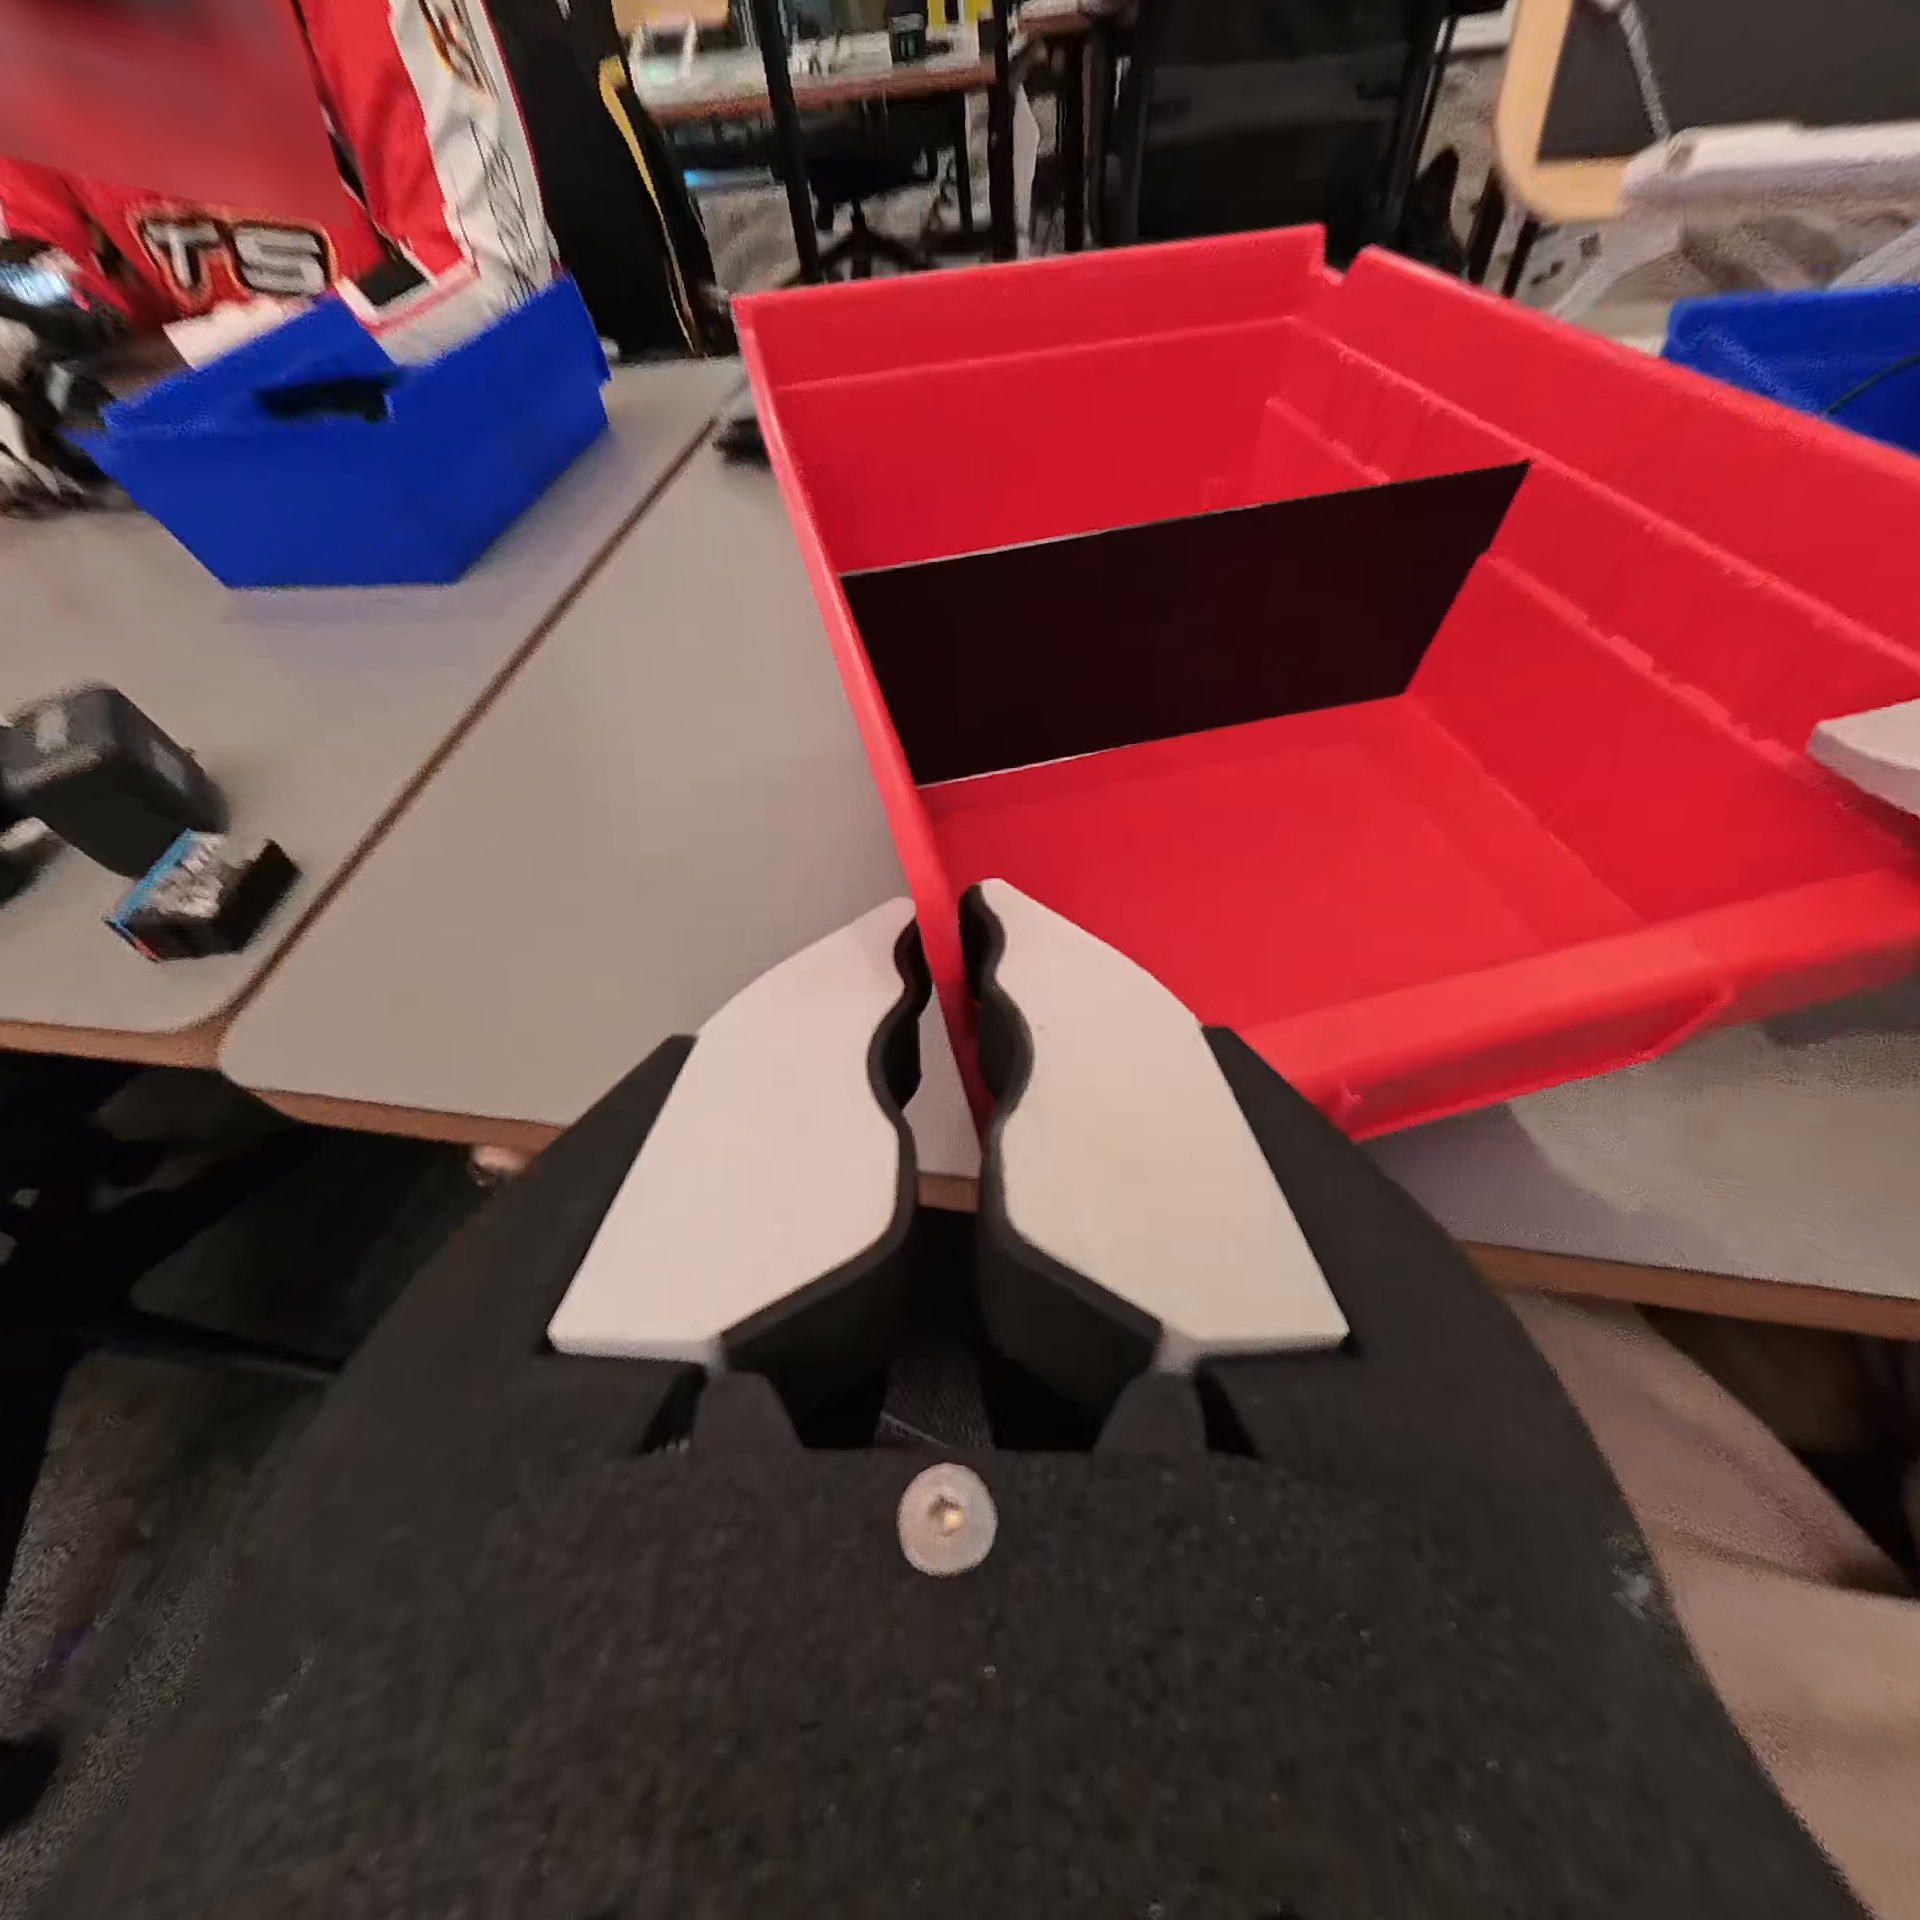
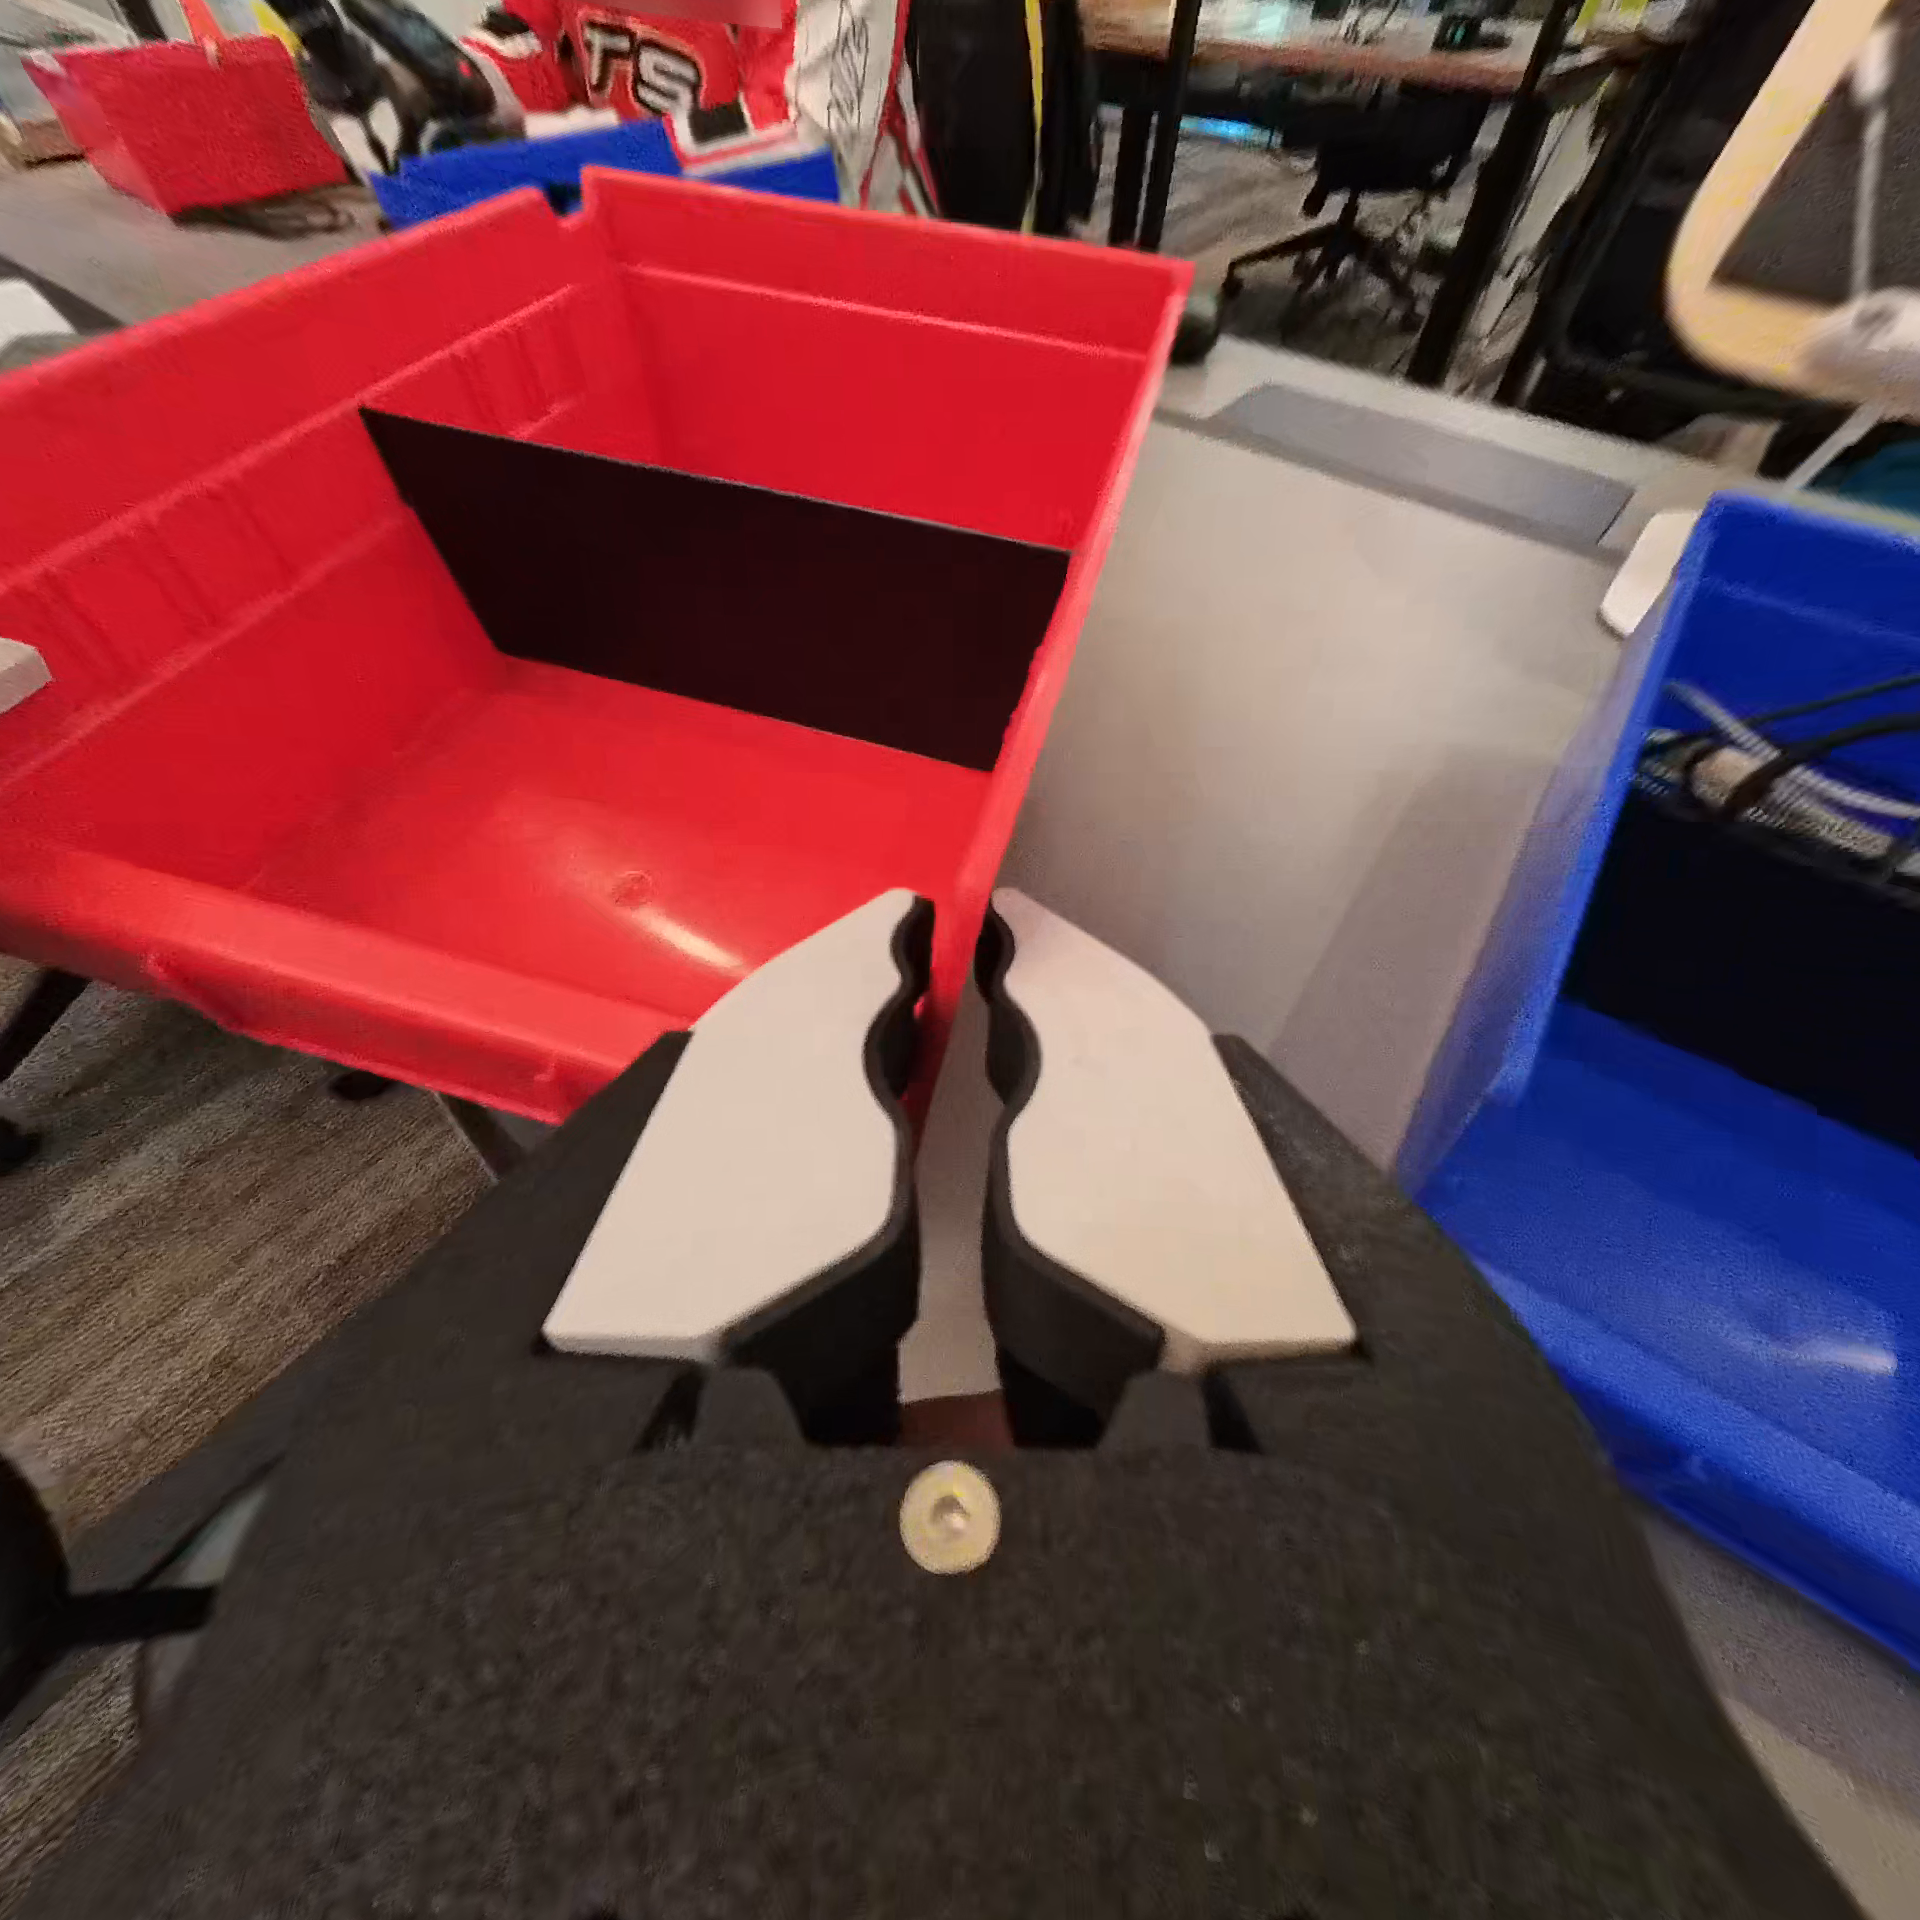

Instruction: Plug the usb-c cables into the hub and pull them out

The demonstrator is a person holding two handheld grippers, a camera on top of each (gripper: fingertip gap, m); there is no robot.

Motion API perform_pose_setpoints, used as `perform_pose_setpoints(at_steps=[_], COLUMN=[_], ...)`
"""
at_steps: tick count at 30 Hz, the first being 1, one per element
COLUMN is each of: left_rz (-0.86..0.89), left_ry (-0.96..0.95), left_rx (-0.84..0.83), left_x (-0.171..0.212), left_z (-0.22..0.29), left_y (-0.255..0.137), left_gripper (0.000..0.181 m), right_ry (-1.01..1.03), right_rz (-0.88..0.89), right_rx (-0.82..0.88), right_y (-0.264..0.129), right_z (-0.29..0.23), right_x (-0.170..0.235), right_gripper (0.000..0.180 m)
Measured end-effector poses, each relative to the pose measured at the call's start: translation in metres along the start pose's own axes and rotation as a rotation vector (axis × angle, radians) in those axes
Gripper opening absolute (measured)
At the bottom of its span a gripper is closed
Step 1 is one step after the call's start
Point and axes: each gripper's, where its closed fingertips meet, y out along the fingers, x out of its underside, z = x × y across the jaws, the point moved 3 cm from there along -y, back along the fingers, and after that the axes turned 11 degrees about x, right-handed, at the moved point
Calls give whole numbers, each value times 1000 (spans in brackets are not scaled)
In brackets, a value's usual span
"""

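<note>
**Both claws idle, hub and cables not yet in hand**

Left gripper [image 1: 940, 914]: jaws drawn nearly together, only a thin slit between the fingers, nothing between them. It hangs just off the table [image 1: 582, 831] edge, aimed at the near left wall of the red bin [image 1: 1714, 977].

Right gripper [image 2: 956, 920]: same posture, fingers close together and holding nothing, lined up on the red bin's near right wall.

Red bin: a black divider [image 1: 1174, 613] splits it. The near compartment is bare in both views. The far compartment's floor is hidden behind the divider.

Task items: no hub seen anywhere. The only cable-like things sit in the blue bin [image 2: 1766, 1299] to the right of the red one. There, braided pale cords and dark cables [image 2: 1766, 774] lie across a dark block. That block may be the hub, but the frame edge is smeared and I cannot confirm it.

A second blue bin [image 1: 353, 488] and some small dark boxes [image 1: 135, 800] lie on the left table, well apart from the work.

Progress, as judged: nothing plugged, nothing pulled. All steps remain: fetch hub and cables, steady the hub, seat each connector, withdraw each.
</note>
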Motion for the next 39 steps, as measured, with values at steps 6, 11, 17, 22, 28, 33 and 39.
perform_pose_setpoints(at_steps=[6, 11, 17, 22, 28, 33, 39], left_rz=[175, 310, 288, 233, 81, 36, -51], left_ry=[77, 116, 254, 305, 311, 302, 228], left_rx=[65, 289, 498, 567, 605, 626, 665], left_x=[-86, -160, -199, -164, -88, -62, -33], left_z=[49, 146, 334, 485, 560, 561, 558], left_y=[-8, 38, 99, 134, 175, 193, 203], left_gripper=[5, 4, 5, 6, 6, 9, 13], right_ry=[-31, -34, 94, 221, 301, 298, 323], right_rz=[218, 351, 303, 152, -23, -104, -223], right_rx=[138, 385, 643, 770, 727, 655, 655], right_y=[-51, -105, -166, -194, -187, -162, -144], right_z=[62, 171, 346, 478, 537, 549, 550], right_x=[-75, -106, -77, 11, 111, 127, 146], right_gripper=[5, 7, 5, 3, 3, 2, 2])
